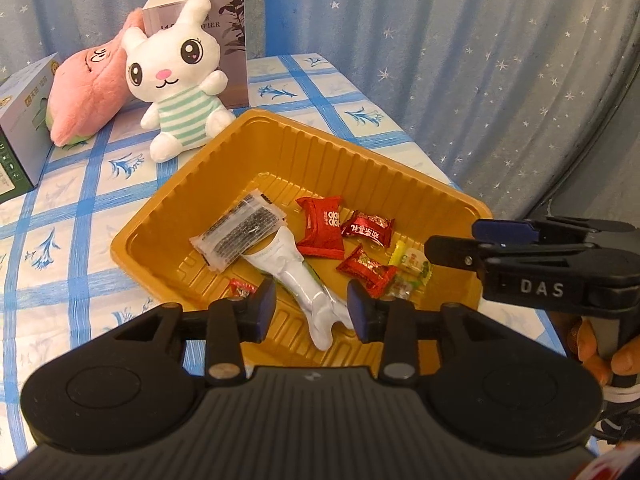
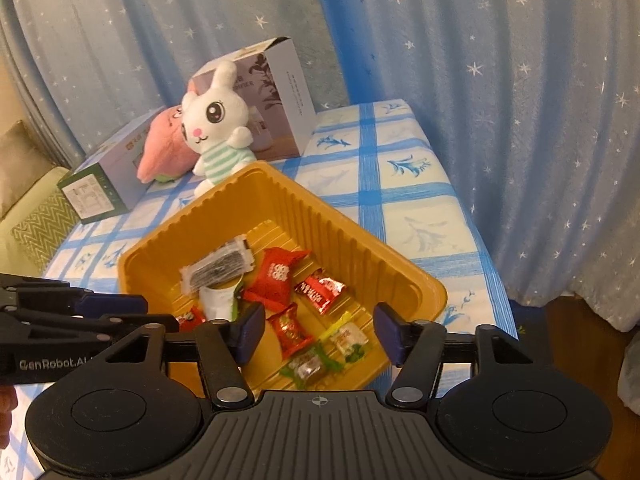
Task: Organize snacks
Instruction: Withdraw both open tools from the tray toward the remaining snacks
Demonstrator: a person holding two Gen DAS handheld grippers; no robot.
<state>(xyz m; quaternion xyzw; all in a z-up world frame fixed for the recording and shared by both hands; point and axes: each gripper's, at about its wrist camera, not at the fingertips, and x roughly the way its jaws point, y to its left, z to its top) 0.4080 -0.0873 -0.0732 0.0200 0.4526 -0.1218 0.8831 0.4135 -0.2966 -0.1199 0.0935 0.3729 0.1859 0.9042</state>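
A ribbed, glossy mustard-yellow plastic tray [image 1: 280,148] sits on a table covered with a blue-and-white checked cloth [image 1: 80,200], one corner pointing far. Inside it lie the snacks: a clear flat packet of dark seeds [image 1: 240,232], a crinkly white foil pouch [image 1: 296,276] partly tucked under that packet, a puffy red square sachet [image 1: 322,228], two shiny red foil candies [image 1: 368,226] [image 1: 366,266], a yellow-ended twist candy [image 1: 412,260], a green-ended one [image 2: 308,368] at the near wall, and a small red candy [image 1: 240,289] by the near left wall.

The left gripper [image 1: 311,310] hovers over the tray's near edge with its blue-padded jaws apart and holding nothing; the white pouch's near end lies between and below them. The right gripper [image 2: 320,330] hangs likewise over the near right part, jaws spread wide and empty, with a red candy and both twist candies seen in the gap.

Beyond the far left of the tray sits a white plush rabbit [image 1: 180,80] in a green-striped shirt, just beside the rim, leaning against a fuzzy pink plush [image 1: 88,84] and an upright printed carton [image 1: 224,40]. A grey-green box [image 1: 24,120] lies further left. A starry blue curtain [image 1: 440,40] hangs behind.
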